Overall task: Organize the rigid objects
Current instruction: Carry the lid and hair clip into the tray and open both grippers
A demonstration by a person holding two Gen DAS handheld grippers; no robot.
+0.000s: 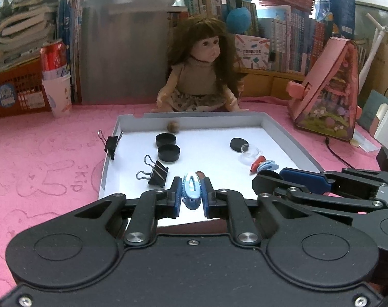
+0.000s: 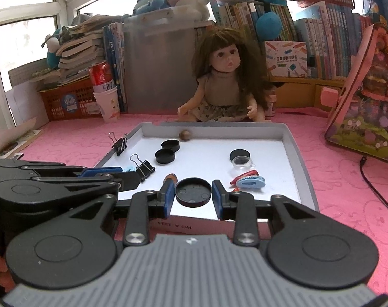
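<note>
Left gripper [image 1: 191, 192]: matte black plastic body, two round raised discs at the linkage pivots, silver screw heads on the link arms, small screw at centre edge, blue pads [image 1: 177, 190] lining the black fingers. Right gripper [image 2: 192, 192]: same black linkage and round discs, silver pivot screws, blue-faced fingers [image 2: 168, 194], plus a grey ribbed plate across the near body with a small white mark at its top edge.

Shallow grey cardboard tray [image 2: 293, 138] on pink table mat [image 2: 347, 204], small brown nut [image 2: 185, 135] against tray's far wall, long-haired doll [image 2: 226, 81] seated behind.
</note>
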